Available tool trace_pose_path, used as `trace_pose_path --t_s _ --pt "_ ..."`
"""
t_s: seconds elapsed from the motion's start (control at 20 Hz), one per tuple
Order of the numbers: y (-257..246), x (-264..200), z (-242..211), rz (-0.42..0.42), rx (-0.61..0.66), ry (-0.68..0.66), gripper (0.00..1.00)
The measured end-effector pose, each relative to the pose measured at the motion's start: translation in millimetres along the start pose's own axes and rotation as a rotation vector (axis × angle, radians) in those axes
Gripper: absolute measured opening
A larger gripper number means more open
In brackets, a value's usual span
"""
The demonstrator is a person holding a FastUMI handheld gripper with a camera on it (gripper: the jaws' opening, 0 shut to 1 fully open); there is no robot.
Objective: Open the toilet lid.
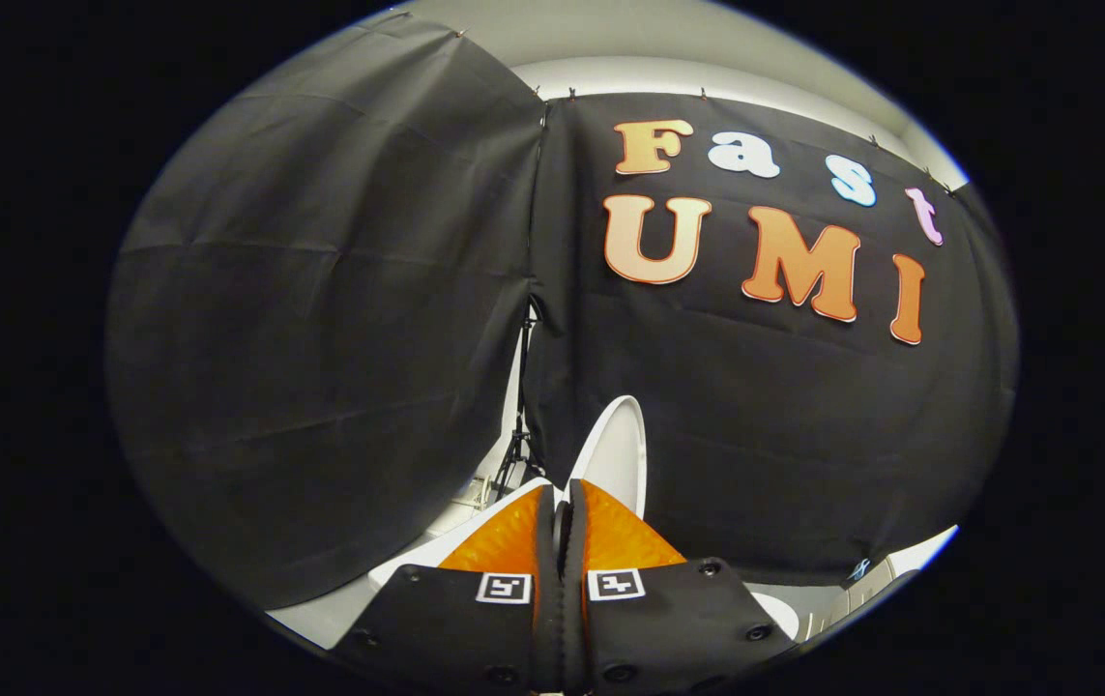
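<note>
The white toilet lid stands raised, nearly upright, just beyond my fingertips and slightly to their right. Its lower edge drops behind the right finger. My gripper is shut, its two fingers lying side by side with only a thin dark slit between them and nothing visible in it. The tips sit right at the foot of the lid; whether they touch it I cannot tell. A white part of the toilet body shows to the left of the fingers.
Black cloth walls close in ahead and on both sides. A dark tripod stand shows in the gap between the two cloths, left of the lid. Pale floor and a white fixture lie low on the right.
</note>
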State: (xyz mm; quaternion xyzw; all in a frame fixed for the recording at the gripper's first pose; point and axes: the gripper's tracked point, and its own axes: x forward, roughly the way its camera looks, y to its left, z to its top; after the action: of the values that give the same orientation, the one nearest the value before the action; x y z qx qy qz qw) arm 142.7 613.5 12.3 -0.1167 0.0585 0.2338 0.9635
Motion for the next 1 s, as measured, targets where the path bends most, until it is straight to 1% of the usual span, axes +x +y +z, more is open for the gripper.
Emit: trace_pose_path --t_s 0.4,0.55,0.7,0.8,0.95,1.0 --pt "34 14 -4 0.073 0.001 0.023 0.08" --pt "38 15 -4 0.069 0.003 0.021 0.08" --pt "33 14 -3 0.057 -0.038 0.008 0.08" --pt "34 13 -6 0.067 -0.037 0.016 0.13" --pt "40 4 -17 0.132 0.029 0.052 0.38" --pt "38 2 -16 0.139 0.051 0.055 0.51"
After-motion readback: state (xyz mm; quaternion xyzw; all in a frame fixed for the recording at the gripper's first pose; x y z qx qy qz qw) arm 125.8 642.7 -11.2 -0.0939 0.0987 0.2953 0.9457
